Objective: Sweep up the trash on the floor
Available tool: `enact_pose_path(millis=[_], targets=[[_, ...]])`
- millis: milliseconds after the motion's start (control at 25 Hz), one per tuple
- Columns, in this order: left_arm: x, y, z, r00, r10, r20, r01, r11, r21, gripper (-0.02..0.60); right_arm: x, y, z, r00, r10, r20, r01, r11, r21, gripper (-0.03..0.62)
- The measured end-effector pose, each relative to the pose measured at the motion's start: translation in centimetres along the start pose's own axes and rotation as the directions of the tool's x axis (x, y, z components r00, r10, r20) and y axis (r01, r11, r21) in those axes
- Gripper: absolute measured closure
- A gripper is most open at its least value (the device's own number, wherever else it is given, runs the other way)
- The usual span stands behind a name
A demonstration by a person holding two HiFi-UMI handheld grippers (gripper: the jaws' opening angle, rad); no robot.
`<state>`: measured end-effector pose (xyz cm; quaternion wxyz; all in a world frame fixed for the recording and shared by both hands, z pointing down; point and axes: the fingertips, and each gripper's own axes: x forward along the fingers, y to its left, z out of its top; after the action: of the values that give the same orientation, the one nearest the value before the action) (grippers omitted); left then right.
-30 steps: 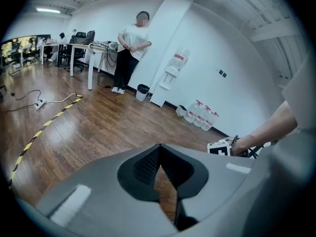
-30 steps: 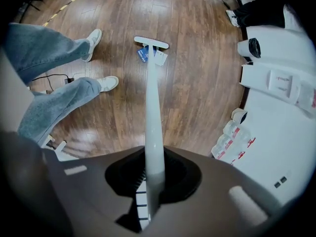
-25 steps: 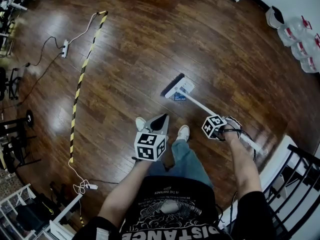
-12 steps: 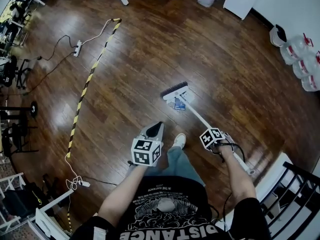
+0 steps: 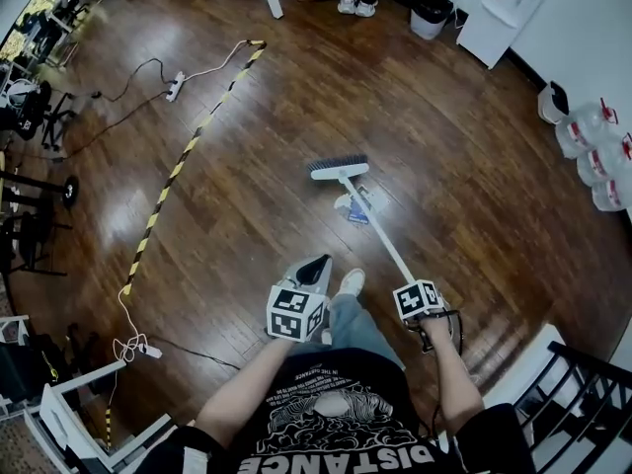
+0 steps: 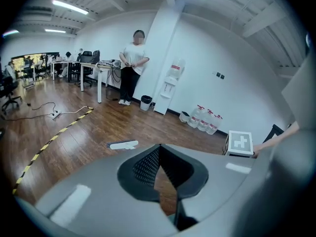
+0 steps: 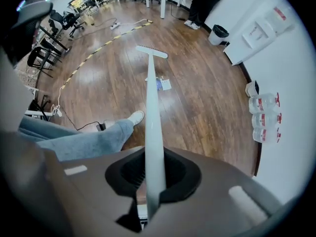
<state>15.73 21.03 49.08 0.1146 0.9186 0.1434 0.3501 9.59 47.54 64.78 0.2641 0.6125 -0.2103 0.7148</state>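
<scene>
The right gripper (image 7: 152,168) has its jaws pressed together on the white handle of the broom (image 7: 149,98); this handle goes away from the jaws toward 12 o'clock. The left gripper (image 6: 159,147) has its jaws together at the tips, with nothing between them, only the wooden floor (image 5: 444,146) behind. In the head view the broom head (image 5: 339,169) rests on the floor at 11 o'clock from the right gripper. The trash (image 5: 355,208), some white and blue paper, lies at 5 o'clock of the broom head, beside the handle.
</scene>
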Motion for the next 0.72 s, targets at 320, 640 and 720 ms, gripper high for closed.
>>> enact_pose_path(millis=[320,640,720], targets=[[-9.2,-4.3,-7.2,0.997,0.022,0.071,-0.02,0.999,-0.036,0.577,-4.6,6.4,-6.7,0.988,0.021,0.15,-0.025,0.999,0.024,0.554],[-16.3,-7.7,-13.4,0.993,0.057,0.099,-0.047,0.993,-0.106,0.577,-7.9,10.8,-15.0,0.976,0.036,0.216,-0.05,0.997,0.059,0.554],[-17.2,-9.1,-13.8,0.991,0.056,0.121,-0.041,0.992,-0.122,0.577,-8.6,11.0,-16.6,0.97,0.029,0.242,-0.045,0.997,0.06,0.554]])
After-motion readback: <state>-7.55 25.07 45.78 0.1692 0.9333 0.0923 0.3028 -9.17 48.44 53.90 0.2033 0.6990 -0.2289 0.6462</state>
